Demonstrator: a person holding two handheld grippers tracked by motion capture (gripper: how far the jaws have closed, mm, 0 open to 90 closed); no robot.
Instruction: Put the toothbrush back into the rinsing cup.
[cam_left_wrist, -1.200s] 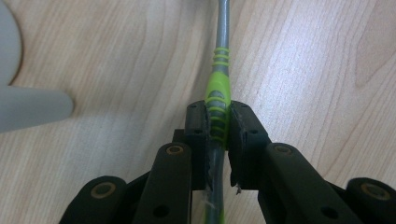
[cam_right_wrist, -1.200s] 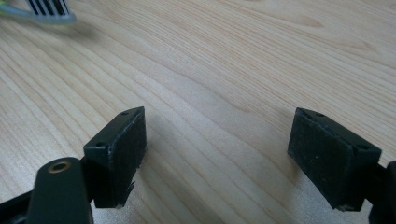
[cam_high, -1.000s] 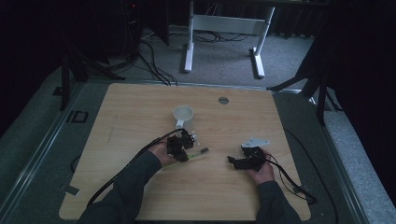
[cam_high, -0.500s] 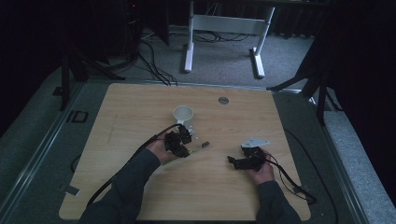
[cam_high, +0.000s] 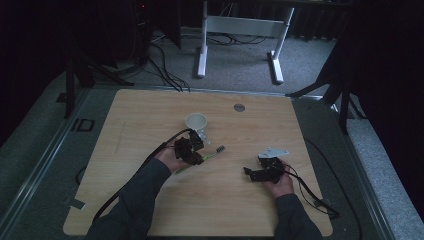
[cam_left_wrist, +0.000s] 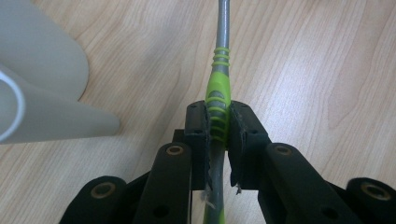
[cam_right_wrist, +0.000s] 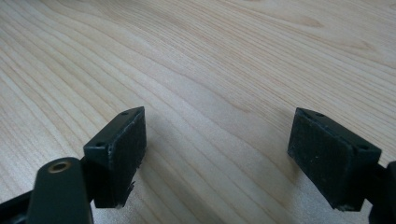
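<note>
Tongs, right: jaws stood wide apart above bare tabletop, gripping nothing.
Tongs, left: jaws were clamped together on the ribbed green grip of a toothbrush.
Toothbrush: its grey shaft ran forward past the left tongs, over the wood.
Cup: white, stood just beyond the left tongs, left of the toothbrush.
</note>
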